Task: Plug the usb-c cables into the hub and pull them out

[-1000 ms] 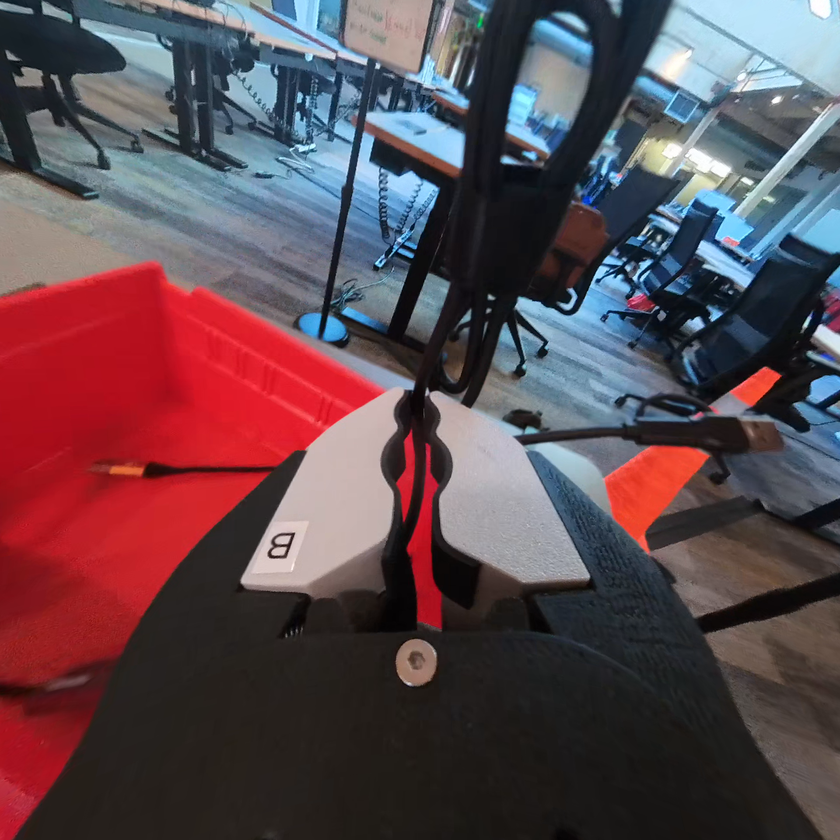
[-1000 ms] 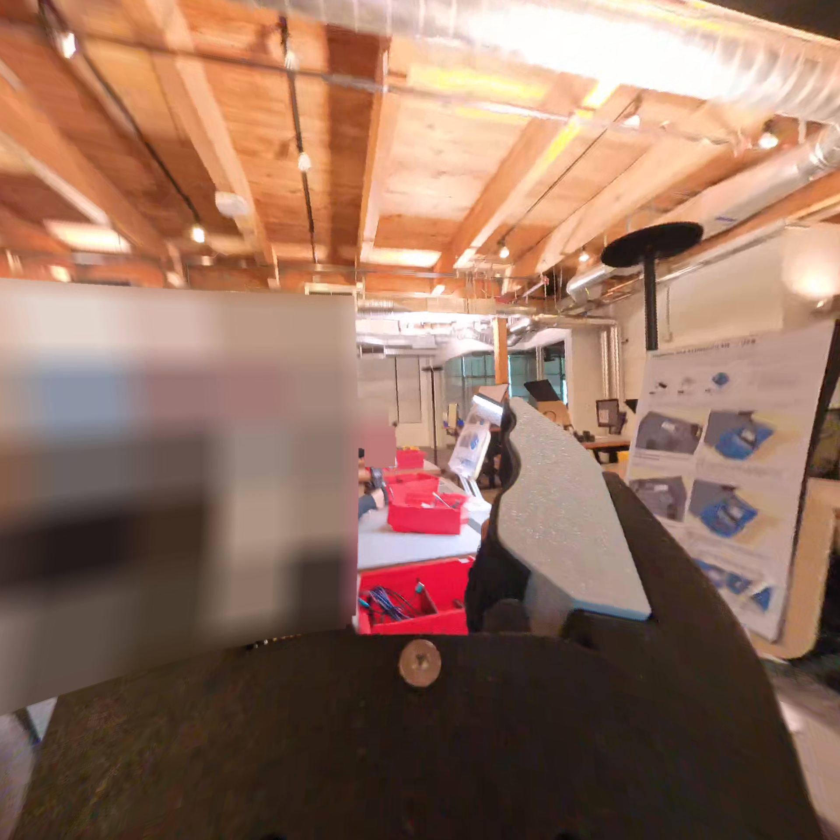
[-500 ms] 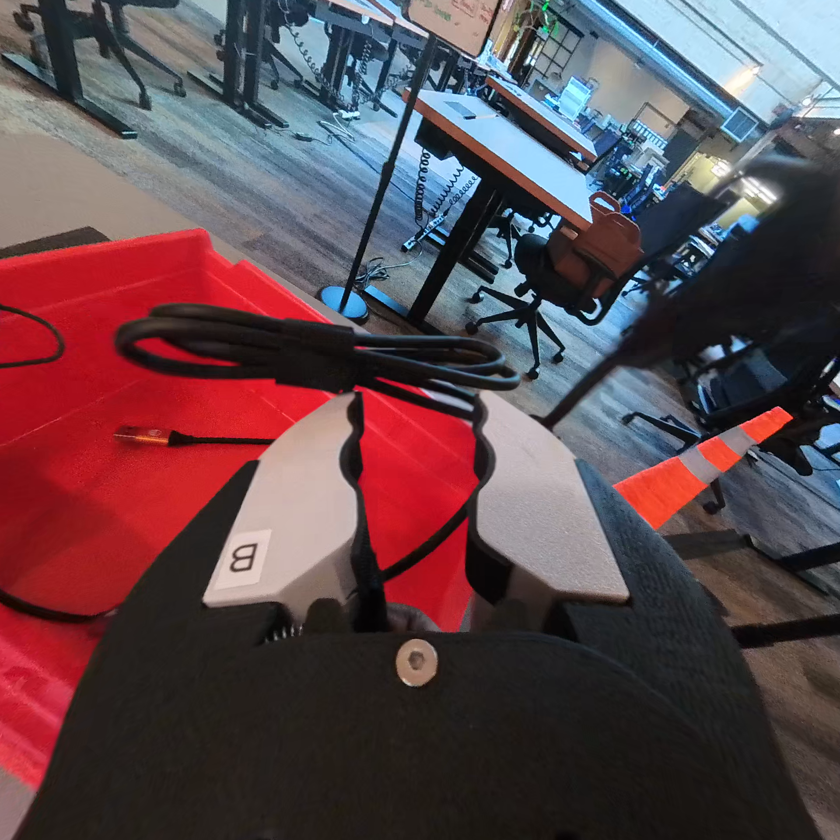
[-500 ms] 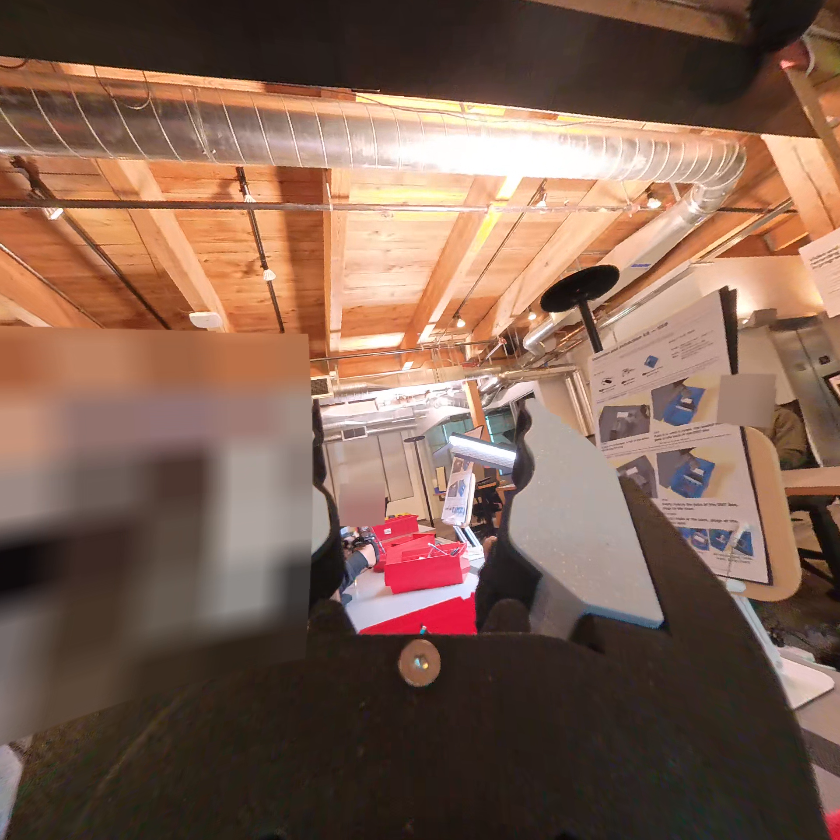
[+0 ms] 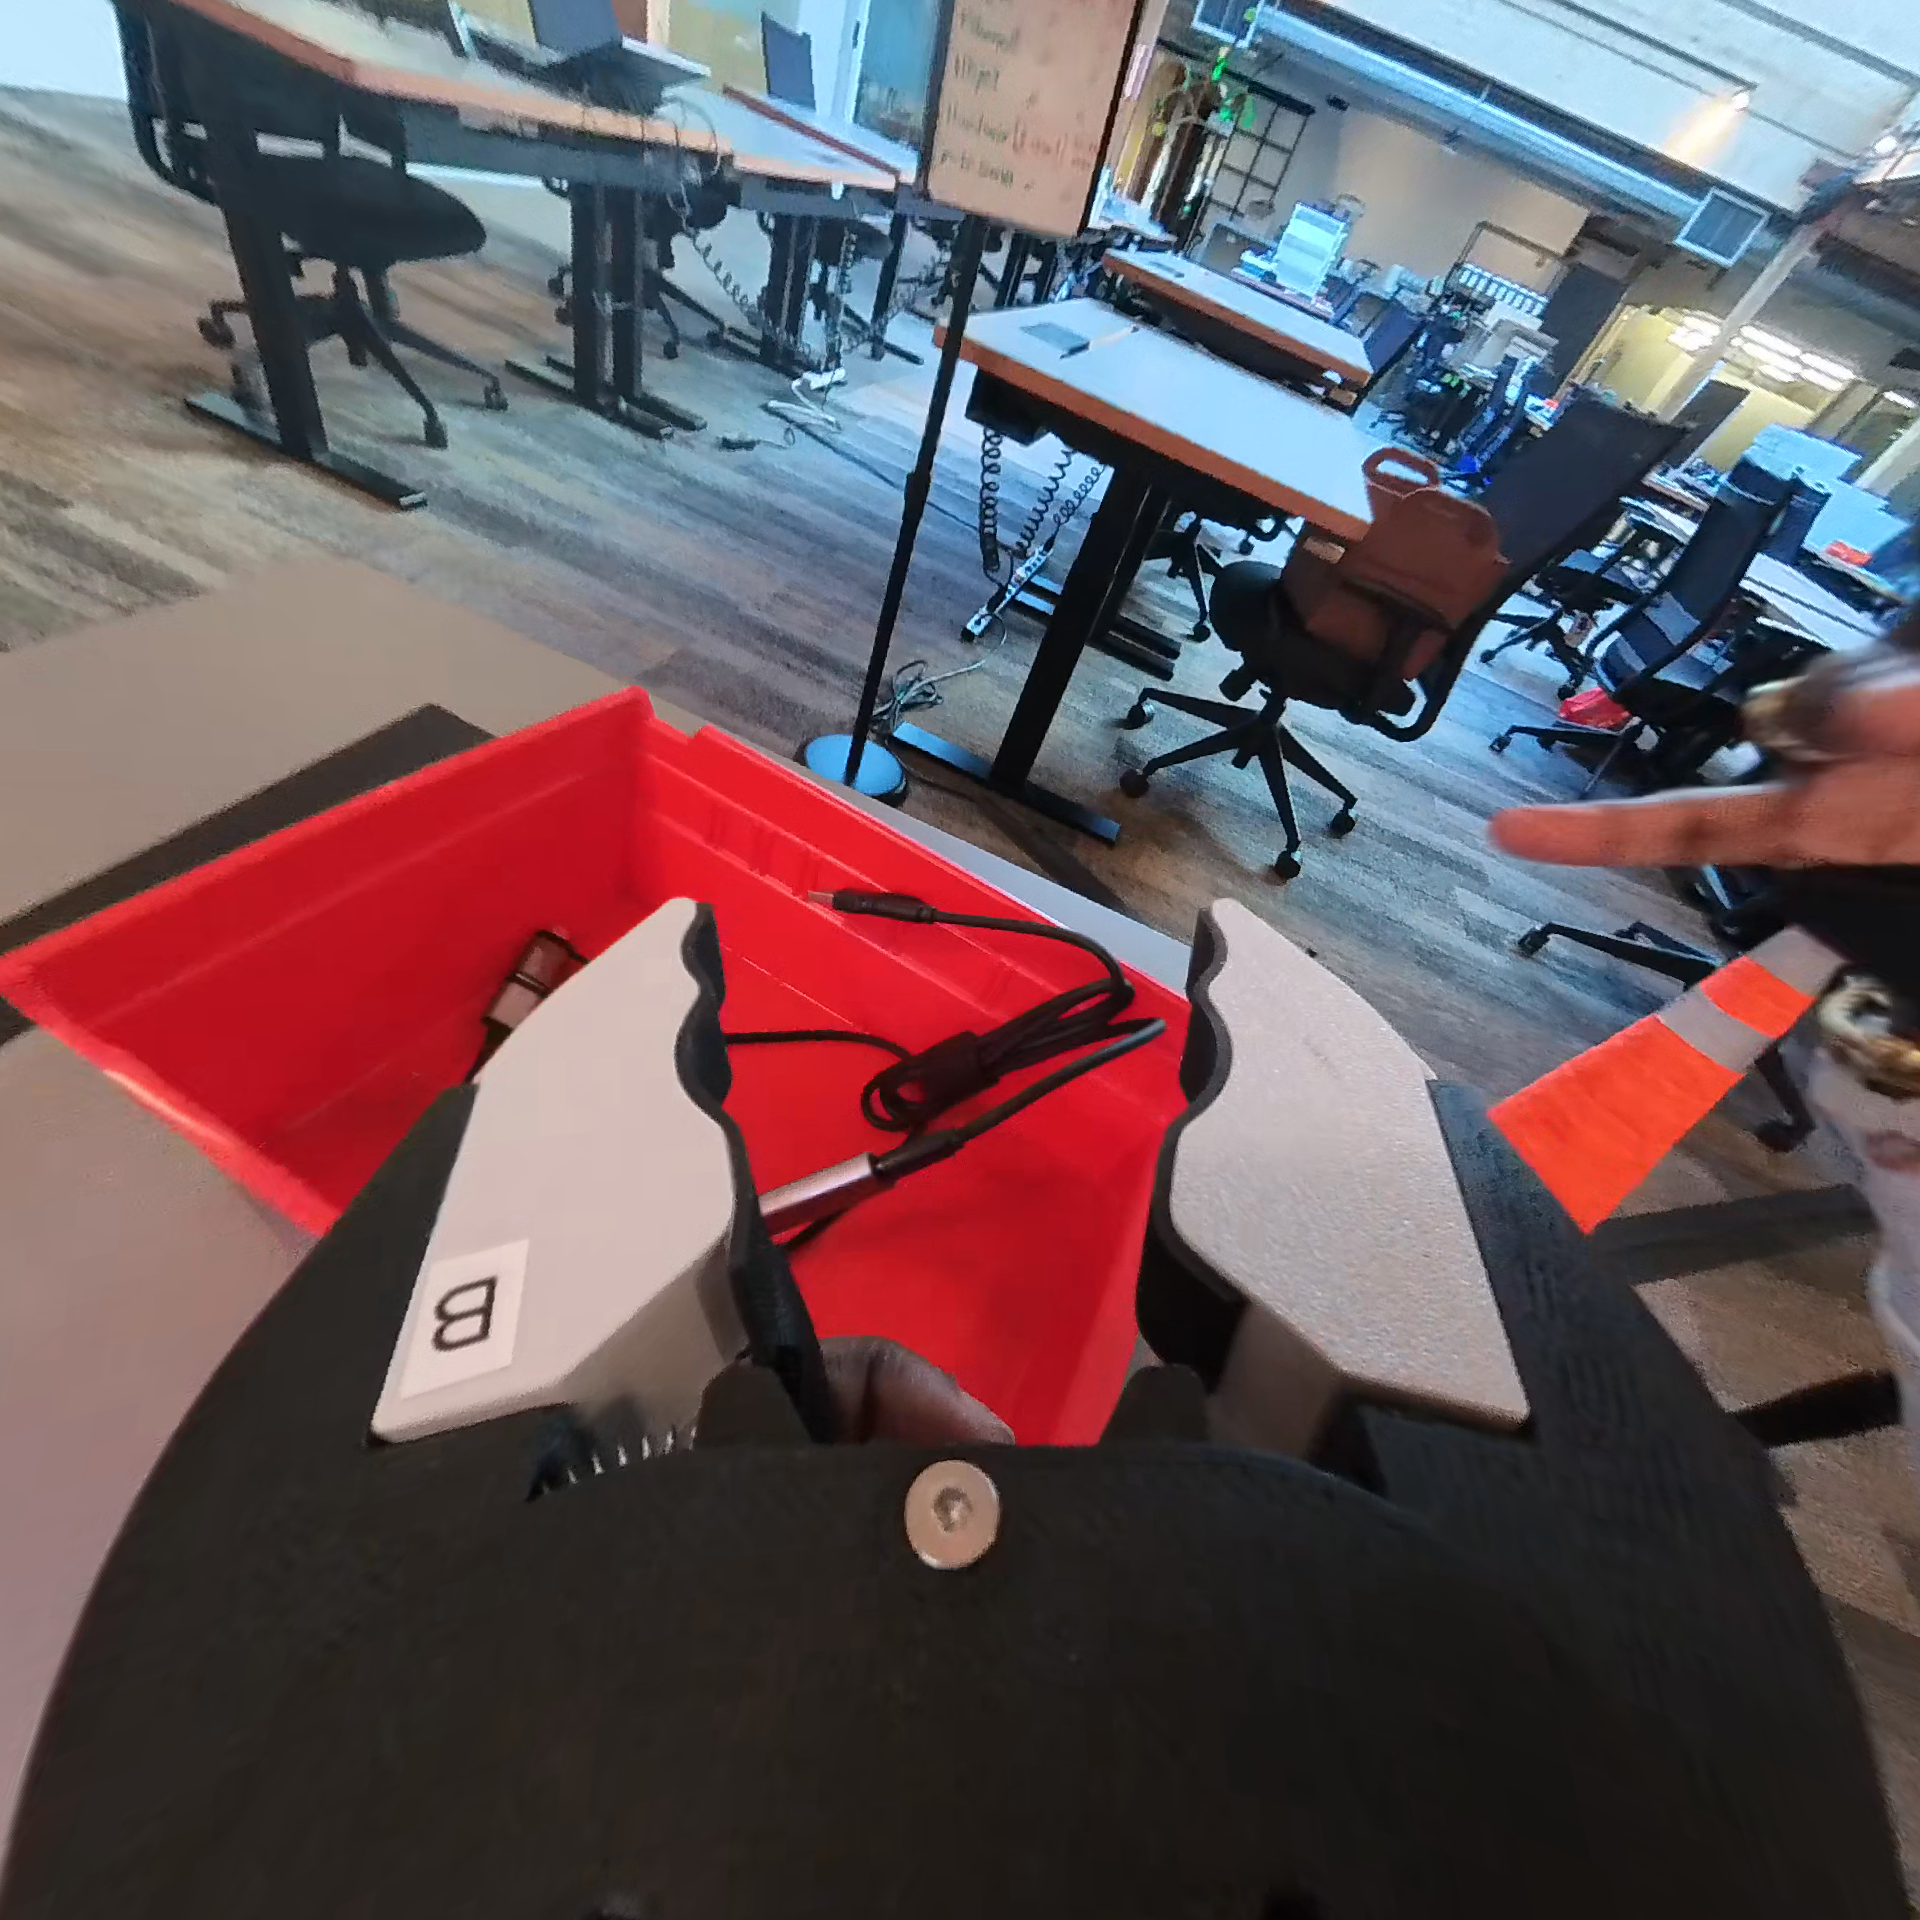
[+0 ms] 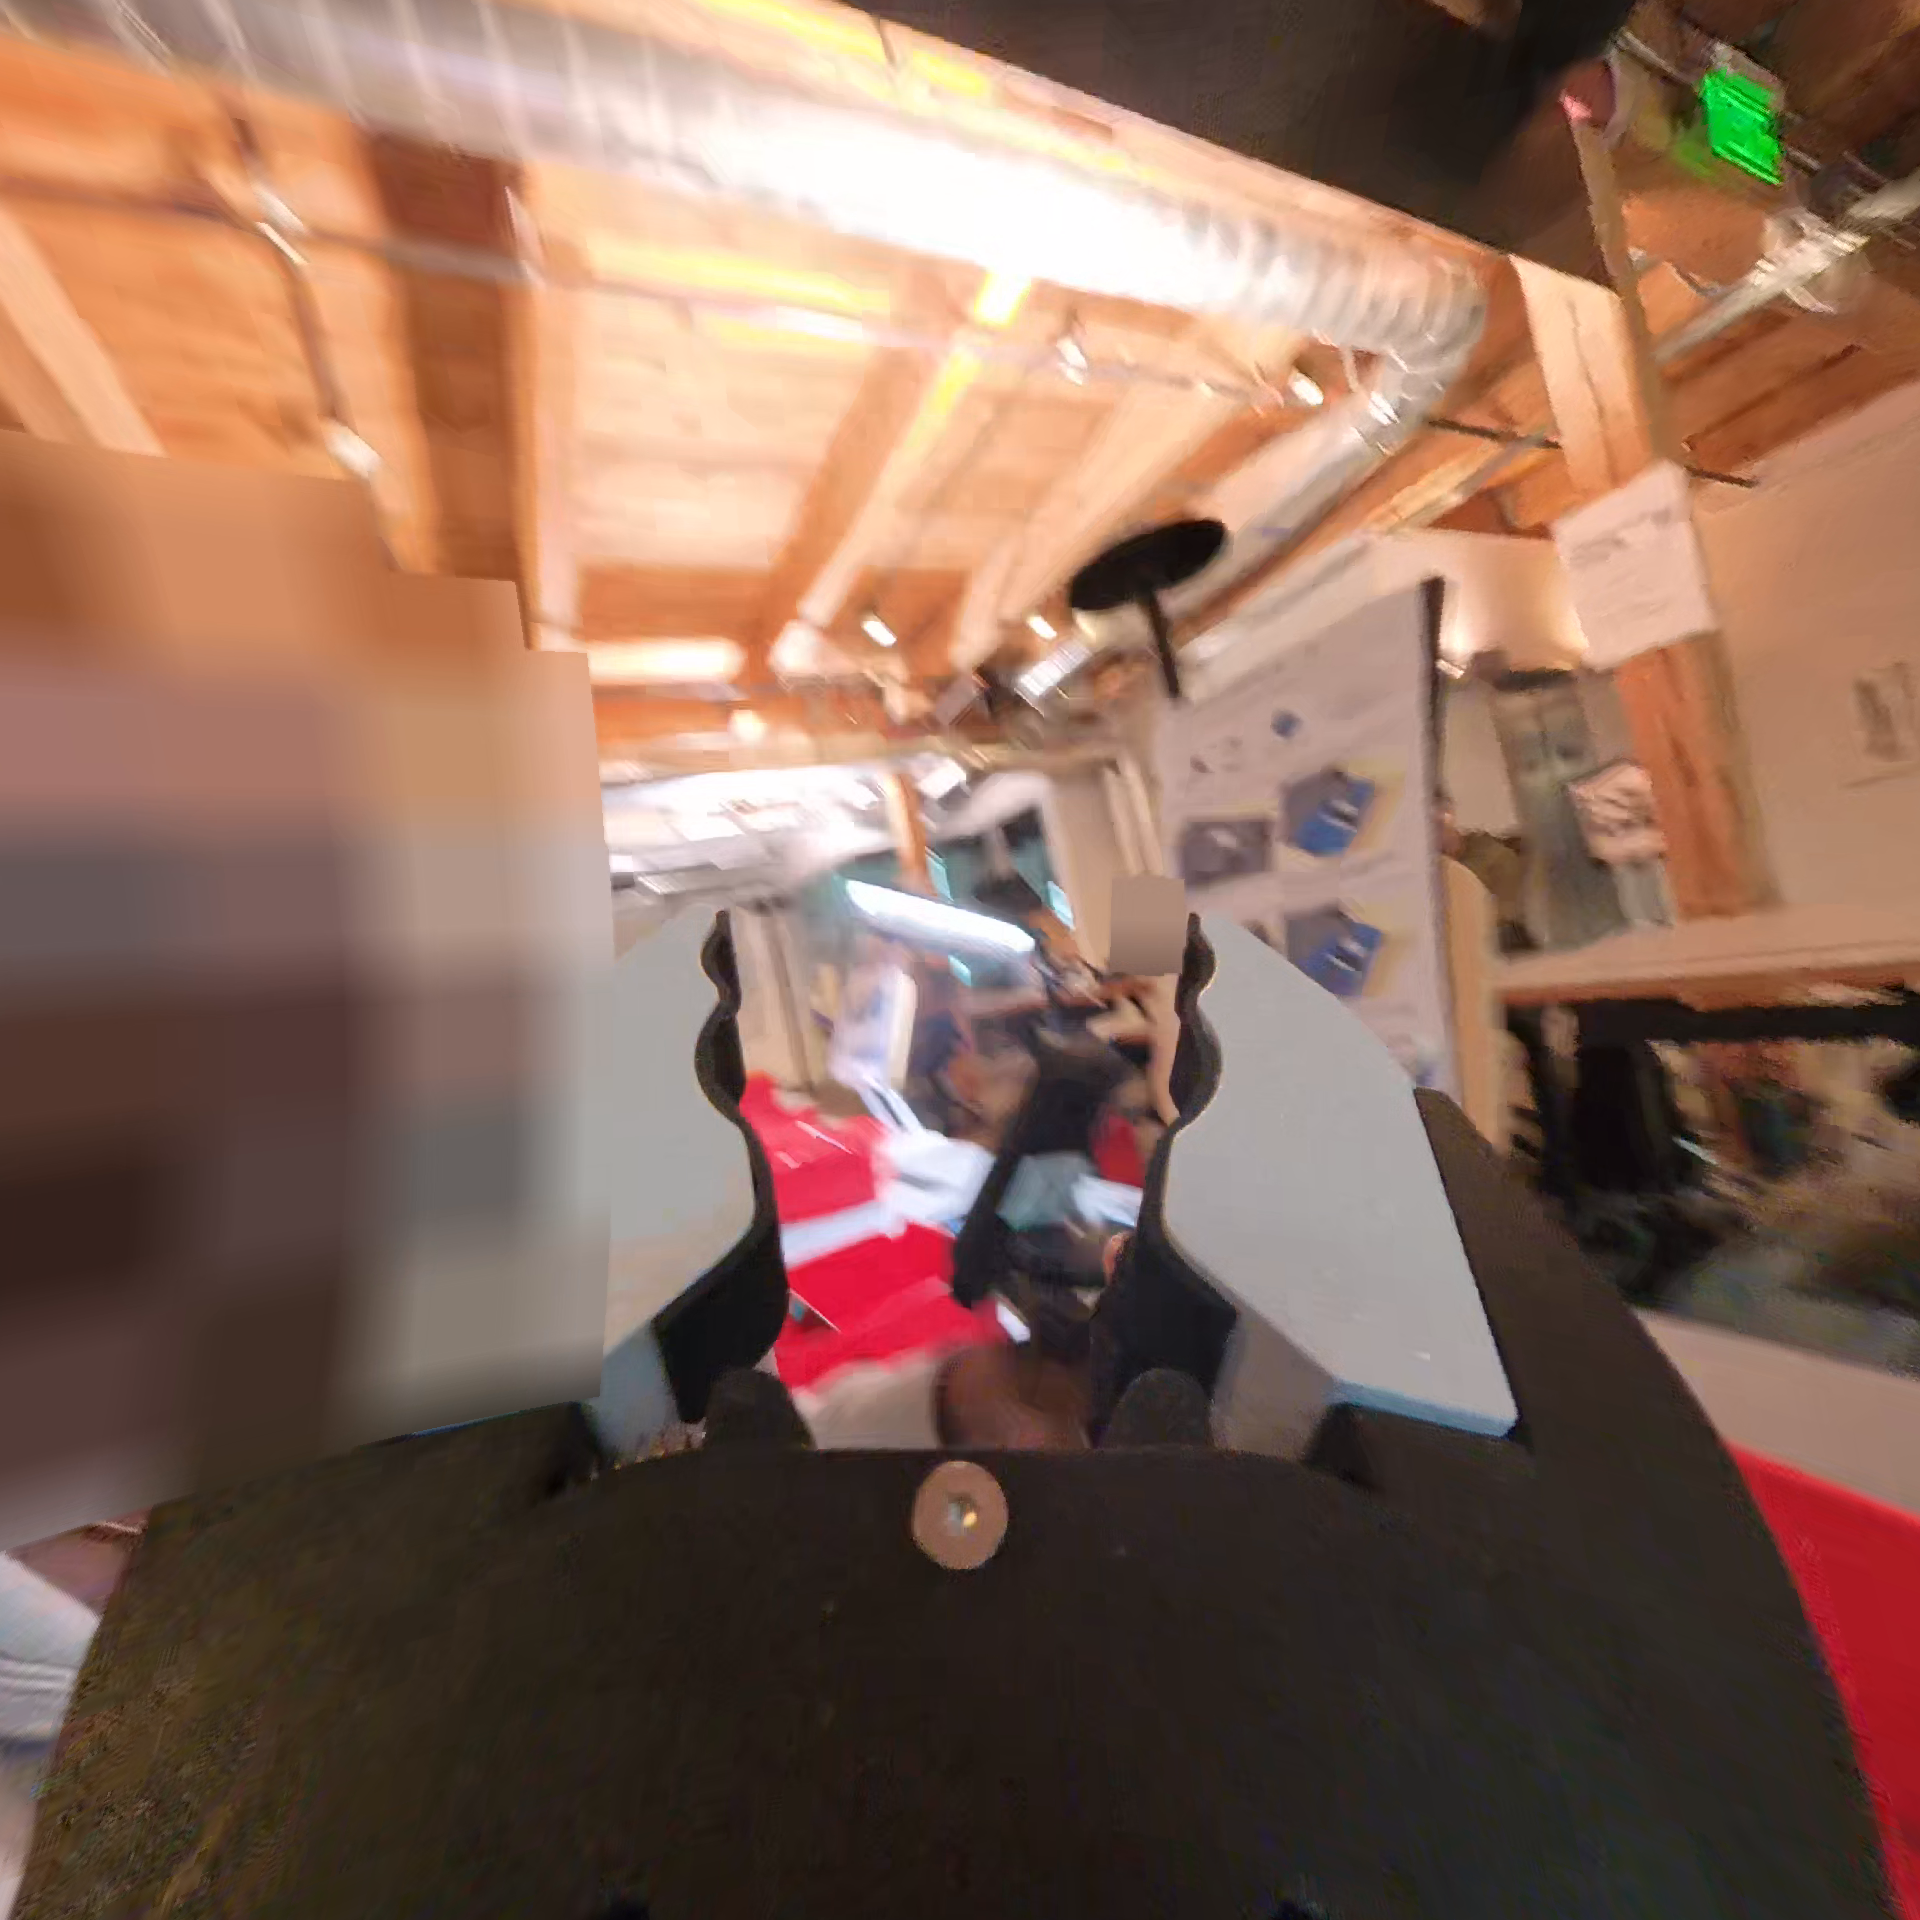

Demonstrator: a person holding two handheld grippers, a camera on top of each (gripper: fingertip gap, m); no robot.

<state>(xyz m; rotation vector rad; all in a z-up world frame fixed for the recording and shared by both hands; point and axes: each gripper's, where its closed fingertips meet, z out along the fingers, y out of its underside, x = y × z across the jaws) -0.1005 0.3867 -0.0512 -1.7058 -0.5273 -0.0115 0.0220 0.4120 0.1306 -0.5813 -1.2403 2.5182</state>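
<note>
Inside the red bin (image 5: 312, 997), under my left gripper (image 5: 945, 997): black usb-c cable (image 5: 997, 1049), loosely coiled, untouched. Left fingers (image 5: 592, 1143) spread wide, empty. Right gripper (image 6: 951, 1070) parted, empty, aimed ceilingward. Hub: unseen. Risk: loops snagging, dragging the whole tangle.

Left wrist view bright, evenly lit and mostly sharp, wide-angle bending at its edges, right wrist view heavily motion-blurred, glare from ceiling lights (image 6: 790, 296) washing the wooden beams
</note>
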